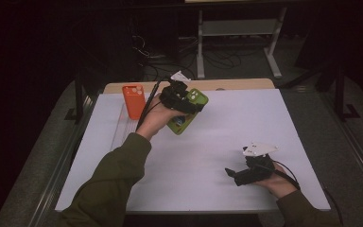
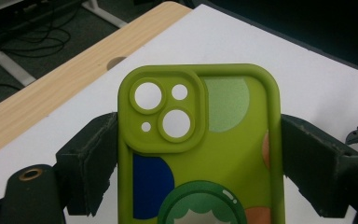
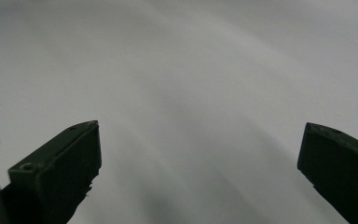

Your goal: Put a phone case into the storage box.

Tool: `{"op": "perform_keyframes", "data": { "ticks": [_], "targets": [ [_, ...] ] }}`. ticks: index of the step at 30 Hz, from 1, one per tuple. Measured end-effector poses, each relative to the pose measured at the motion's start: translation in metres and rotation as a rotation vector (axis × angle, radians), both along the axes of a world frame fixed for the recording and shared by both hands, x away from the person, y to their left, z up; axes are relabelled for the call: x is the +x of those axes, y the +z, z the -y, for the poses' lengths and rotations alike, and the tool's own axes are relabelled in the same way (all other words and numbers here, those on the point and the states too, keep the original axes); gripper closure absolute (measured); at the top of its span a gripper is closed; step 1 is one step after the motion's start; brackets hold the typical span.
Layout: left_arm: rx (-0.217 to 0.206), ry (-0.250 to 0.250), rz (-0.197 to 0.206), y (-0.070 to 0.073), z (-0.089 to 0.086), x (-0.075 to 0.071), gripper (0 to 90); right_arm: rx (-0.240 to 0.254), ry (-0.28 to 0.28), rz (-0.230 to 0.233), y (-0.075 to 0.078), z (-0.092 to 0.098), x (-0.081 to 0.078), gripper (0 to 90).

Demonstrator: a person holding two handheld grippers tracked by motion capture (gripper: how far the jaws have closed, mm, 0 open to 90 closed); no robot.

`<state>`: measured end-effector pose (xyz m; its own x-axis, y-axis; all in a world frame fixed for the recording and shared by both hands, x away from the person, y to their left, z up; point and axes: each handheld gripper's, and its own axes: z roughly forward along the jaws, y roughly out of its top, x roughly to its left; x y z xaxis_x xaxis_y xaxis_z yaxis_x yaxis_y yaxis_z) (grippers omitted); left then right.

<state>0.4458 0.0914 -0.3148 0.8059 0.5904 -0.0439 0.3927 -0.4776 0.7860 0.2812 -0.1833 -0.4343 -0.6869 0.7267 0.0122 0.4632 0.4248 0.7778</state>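
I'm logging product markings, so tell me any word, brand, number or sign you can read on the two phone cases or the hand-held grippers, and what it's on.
None can be read.
Green phone case, held in the left hand-held gripper: only coloured shapes and camera cut-outs, no lettering.
Orange phone case: plain as far as the high view shows; too small to rule out fine print.
Right hand-held gripper: no markings visible on its jaws.

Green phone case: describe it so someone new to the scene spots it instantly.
On the white table, look toward the far left, where the left gripper is shut on the green phone case by its long edges. Its lime back carries coloured circles, unlike the plain orange phone case just left of it.
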Motion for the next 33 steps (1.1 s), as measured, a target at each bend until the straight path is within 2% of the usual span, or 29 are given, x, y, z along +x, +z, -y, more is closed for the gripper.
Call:
{"op": "perform_keyframes", "data": {
  "ticks": [13,17,19,25,28,33],
  "targets": [
    [-0.018,0.063,0.017,0.009,-0.033,-0.001,16.1,-0.004,0.001,0.002,-0.001,0.000,0.000,0.0],
    [-0.026,0.091,0.025,0.011,-0.047,-0.002,16.1,-0.017,0.006,0.008,-0.001,0.000,0.001,0.0],
    [-0.015,0.095,0.036,0.012,-0.053,-0.001,16.1,-0.011,0.004,0.004,-0.001,0.000,0.001,0.0],
    [-0.022,0.139,0.042,0.014,-0.075,-0.003,16.1,-0.011,0.001,-0.003,-0.001,-0.001,0.001,0.0],
    [-0.034,0.164,0.045,0.014,-0.084,-0.003,16.1,-0.029,0.009,0.008,-0.002,0.000,0.002,0.0],
    [-0.031,0.199,0.060,0.015,-0.100,-0.003,16.1,-0.010,0.002,-0.005,-0.002,-0.001,0.001,0.0]
  ]
}}
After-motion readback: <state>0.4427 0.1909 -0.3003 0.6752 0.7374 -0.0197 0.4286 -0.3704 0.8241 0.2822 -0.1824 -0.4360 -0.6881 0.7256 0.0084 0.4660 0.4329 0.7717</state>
